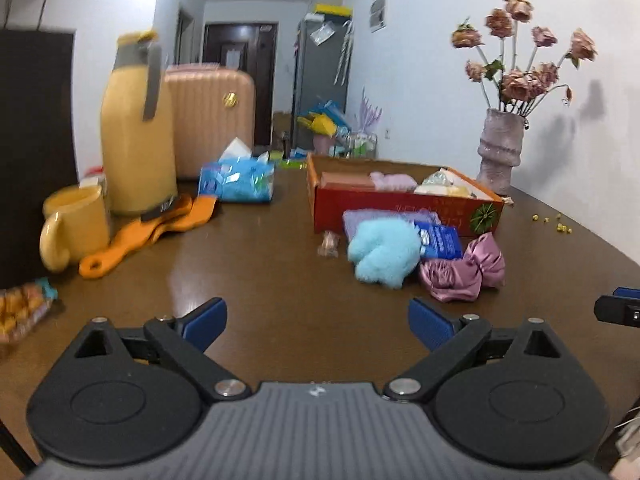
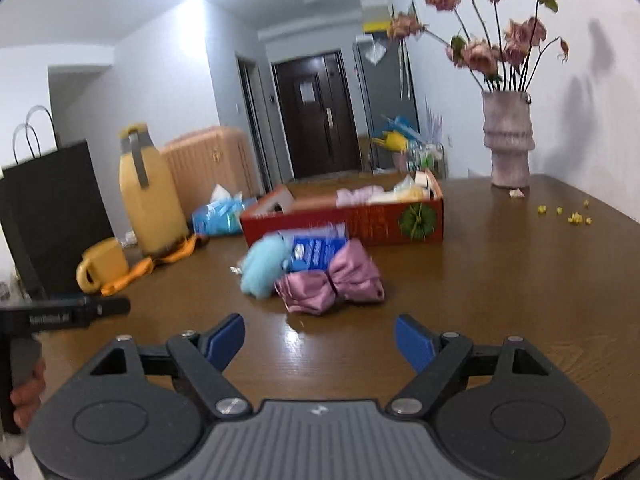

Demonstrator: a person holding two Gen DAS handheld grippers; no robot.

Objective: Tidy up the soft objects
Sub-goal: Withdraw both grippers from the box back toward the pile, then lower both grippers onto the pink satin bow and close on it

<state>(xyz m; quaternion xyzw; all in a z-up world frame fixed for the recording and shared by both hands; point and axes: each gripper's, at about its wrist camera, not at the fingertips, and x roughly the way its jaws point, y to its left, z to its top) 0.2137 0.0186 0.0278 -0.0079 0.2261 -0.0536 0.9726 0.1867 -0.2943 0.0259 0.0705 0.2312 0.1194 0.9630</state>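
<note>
Soft objects are piled on the wooden table (image 2: 500, 280) before the red cardboard box (image 2: 372, 220): a fluffy blue puff (image 2: 262, 266), judged light and squashy, and a pink satin bow (image 2: 332, 284), probably slippery, best pinched at its knot. Both the left gripper (image 1: 318, 320) and right gripper (image 2: 320, 340) are held open, empty.

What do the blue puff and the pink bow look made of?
Blue puff: fluffy plush or chenille, matte; its outline is fuzzy and tufted. Pink bow: satin-like fabric, glossy; its folds catch light and it is cinched at the middle. Motion blur leaves both uncertain.
</note>
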